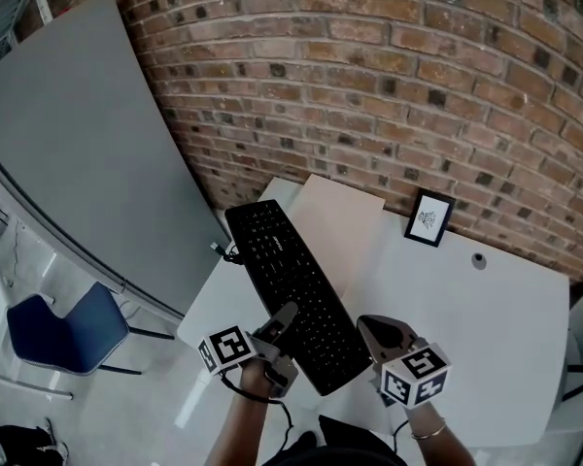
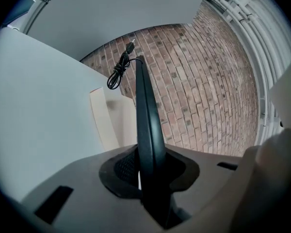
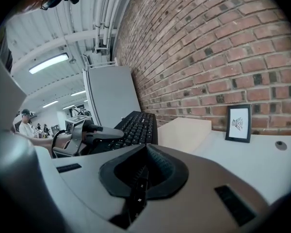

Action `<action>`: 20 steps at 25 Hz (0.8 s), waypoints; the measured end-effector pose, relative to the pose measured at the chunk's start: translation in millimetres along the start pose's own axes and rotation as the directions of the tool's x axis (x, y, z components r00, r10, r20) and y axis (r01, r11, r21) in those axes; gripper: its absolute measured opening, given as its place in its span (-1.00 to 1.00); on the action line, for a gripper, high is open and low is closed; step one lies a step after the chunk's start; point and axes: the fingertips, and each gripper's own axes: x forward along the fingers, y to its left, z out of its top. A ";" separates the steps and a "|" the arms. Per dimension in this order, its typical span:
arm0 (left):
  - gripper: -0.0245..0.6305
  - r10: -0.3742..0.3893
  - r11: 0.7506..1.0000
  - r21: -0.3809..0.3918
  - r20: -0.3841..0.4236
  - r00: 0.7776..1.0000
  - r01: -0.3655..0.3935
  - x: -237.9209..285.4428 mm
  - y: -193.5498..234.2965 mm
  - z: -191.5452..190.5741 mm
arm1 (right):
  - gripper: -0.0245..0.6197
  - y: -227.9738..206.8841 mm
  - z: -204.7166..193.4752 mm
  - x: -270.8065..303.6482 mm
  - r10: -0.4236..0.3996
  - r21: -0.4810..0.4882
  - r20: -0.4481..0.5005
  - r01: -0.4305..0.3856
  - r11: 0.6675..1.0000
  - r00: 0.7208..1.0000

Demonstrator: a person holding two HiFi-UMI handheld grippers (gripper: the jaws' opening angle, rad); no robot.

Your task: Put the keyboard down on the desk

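Note:
A black keyboard [image 1: 293, 289] hangs slanted over the left part of the white desk [image 1: 486, 338], its far end with a coiled cable [image 1: 231, 253] reaching past the desk's left edge. My left gripper [image 1: 286, 316] is shut on the keyboard's near left edge. My right gripper [image 1: 371, 332] is shut on its near right corner. In the left gripper view the keyboard [image 2: 146, 115] runs edge-on out of the gripper [image 2: 148, 171], with the cable [image 2: 118, 71] at its far tip. In the right gripper view the key rows [image 3: 135, 125] stretch away from the gripper [image 3: 139, 181].
A small framed picture [image 1: 429, 218] leans against the brick wall [image 1: 389, 76]. A beige board [image 1: 345, 223] lies on the desk under the keyboard's far half. A grey partition [image 1: 78, 144] and a blue chair [image 1: 68, 330] stand left of the desk.

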 end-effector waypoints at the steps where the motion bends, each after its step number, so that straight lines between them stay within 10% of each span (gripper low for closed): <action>1: -0.66 0.004 1.000 -0.005 0.001 1.000 -0.004 8.1 2.1 2.3 | -0.90 -5.4 1.0 3.9 0.005 0.005 -0.003 -0.005 1.000 1.000; 20: -0.66 0.028 0.996 -0.087 0.021 0.999 -0.027 106.7 44.6 27.0 | -0.90 -74.7 -6.6 45.4 0.021 0.052 -0.066 -0.018 0.998 0.998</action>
